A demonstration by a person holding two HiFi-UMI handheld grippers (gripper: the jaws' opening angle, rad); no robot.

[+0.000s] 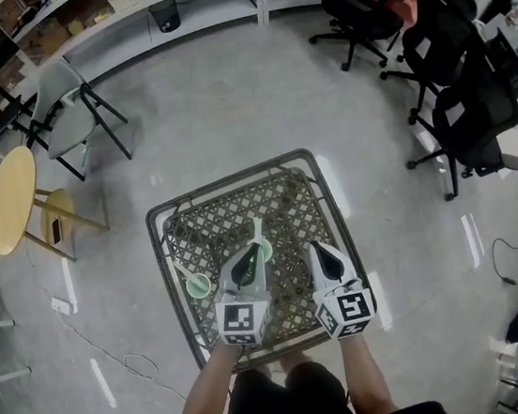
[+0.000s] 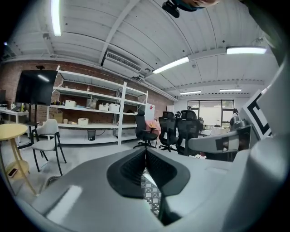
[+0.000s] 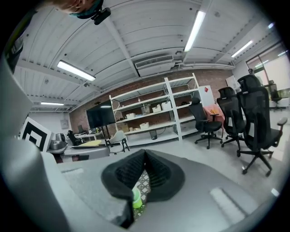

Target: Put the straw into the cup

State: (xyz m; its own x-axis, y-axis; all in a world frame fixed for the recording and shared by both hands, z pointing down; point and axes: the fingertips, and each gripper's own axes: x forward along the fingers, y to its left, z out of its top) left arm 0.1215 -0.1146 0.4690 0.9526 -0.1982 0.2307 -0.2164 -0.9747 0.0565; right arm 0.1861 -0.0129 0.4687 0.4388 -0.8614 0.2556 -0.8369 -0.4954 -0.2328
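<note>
left hand-held gripper (image 1: 247, 261) and right hand-held gripper (image 1: 322, 252) both shut, empty; straw (image 1: 258, 230) seemingly upright in green cup (image 1: 265, 249) mid-bench (image 1: 162, 225), likely light, thin, crushable, so pinch mid-shaft gently.

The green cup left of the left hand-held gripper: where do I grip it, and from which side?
Grip the green cup across its round wall, coming in level from the near side with the left hand-held gripper. It seems upright, mouth up, with bare lattice table around it; open the shut jaws first.
</note>
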